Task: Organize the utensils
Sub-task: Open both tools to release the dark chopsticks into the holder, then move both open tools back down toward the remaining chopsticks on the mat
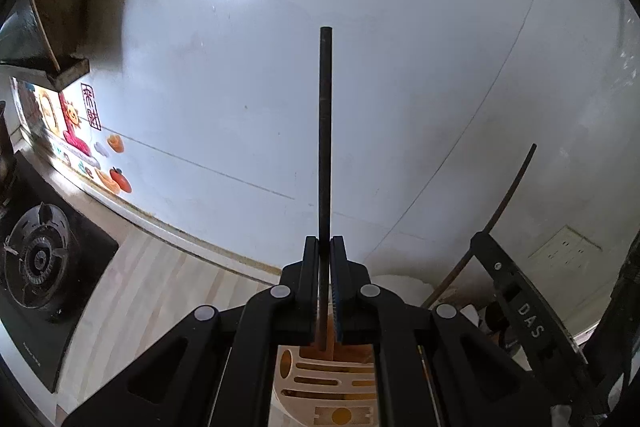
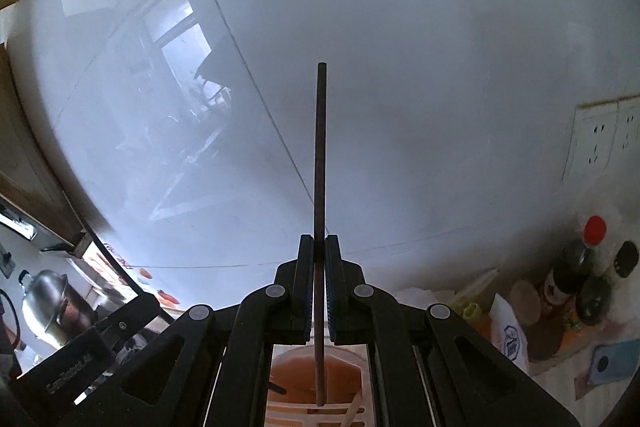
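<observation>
1. Your left gripper (image 1: 325, 239) is clamped on a thin dark round chopstick (image 1: 325, 131), which stands straight up between the jaws against the white tiled wall (image 1: 400, 47).
2. Its lower tip hangs just above the cream slotted plastic utensil holder (image 1: 328, 383), right under the jaws. Black gas stove (image 1: 40, 259) sits off to the left.
3. Your right gripper (image 2: 319, 241) is pinching a second dark chopstick (image 2: 321, 155), also upright.
4. That one's bottom end dips into the orange-lined holder compartment (image 2: 296, 375). Sauce bottles (image 2: 572, 267) stand far right.
</observation>
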Motion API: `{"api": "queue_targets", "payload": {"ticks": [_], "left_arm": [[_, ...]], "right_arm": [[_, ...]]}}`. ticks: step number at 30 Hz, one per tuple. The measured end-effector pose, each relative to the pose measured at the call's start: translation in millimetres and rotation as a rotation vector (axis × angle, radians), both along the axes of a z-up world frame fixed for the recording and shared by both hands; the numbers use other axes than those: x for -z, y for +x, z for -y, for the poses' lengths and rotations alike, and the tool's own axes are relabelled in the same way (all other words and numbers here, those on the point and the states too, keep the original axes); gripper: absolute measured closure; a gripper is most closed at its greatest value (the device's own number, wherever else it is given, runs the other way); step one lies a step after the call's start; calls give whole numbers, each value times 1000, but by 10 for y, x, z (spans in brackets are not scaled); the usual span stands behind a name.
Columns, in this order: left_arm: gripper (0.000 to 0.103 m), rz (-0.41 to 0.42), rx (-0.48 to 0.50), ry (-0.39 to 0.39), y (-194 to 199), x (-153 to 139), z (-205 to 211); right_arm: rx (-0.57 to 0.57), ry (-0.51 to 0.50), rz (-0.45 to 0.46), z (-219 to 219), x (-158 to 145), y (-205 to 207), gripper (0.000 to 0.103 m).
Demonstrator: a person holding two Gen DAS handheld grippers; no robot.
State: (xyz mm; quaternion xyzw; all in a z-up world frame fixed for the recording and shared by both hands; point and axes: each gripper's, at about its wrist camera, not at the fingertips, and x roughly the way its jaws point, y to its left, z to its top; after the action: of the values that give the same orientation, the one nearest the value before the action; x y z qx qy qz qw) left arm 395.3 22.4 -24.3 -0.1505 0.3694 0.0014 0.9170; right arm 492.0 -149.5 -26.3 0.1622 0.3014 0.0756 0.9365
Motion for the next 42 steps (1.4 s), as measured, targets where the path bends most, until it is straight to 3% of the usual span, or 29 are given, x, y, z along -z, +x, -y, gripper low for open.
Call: {"api": "queue_targets", "payload": {"ticks": [10,14,16,17,18,19,20,21,25,29,34,42], "left_arm": [[100,-69,59,13,59,164,74],[96,-80,72,10,-47,69,50],[92,-53,79,61,-166,-70,62],[84,-36,73,81,-245,-152,51],[67,-25,71,92,-288,-198,35],[55,-8,64,100,-382,-276,2],[32,7,52,101,-461,-322,-30],[19,19,39,104,-520,-350,-58],[1,31,-18,135,-840,-365,-172],[0,-10,-47,178,-1051,-105,-220],[0,-148,-23,221,-1192,471,-106],[0,-393,61,290,-1411,1512,228]], "right_arm": [[-42,-35,-33,-98,172,83,98],[-98,-47,-80,-133,252,55,97],[-112,-31,-89,-101,213,1,97],[-117,-23,-88,-70,170,-49,95],[-113,-16,-79,-21,111,-121,93],[-107,-13,-70,92,42,-211,83],[-102,-9,-65,179,-16,-288,75],[-94,1,-55,277,-85,-395,71],[-52,-9,-56,509,-242,-729,53],[1,-38,-115,723,-118,-1118,33],[58,-46,-208,962,364,-1490,19],[49,-78,-518,996,1540,-1711,19]]}}
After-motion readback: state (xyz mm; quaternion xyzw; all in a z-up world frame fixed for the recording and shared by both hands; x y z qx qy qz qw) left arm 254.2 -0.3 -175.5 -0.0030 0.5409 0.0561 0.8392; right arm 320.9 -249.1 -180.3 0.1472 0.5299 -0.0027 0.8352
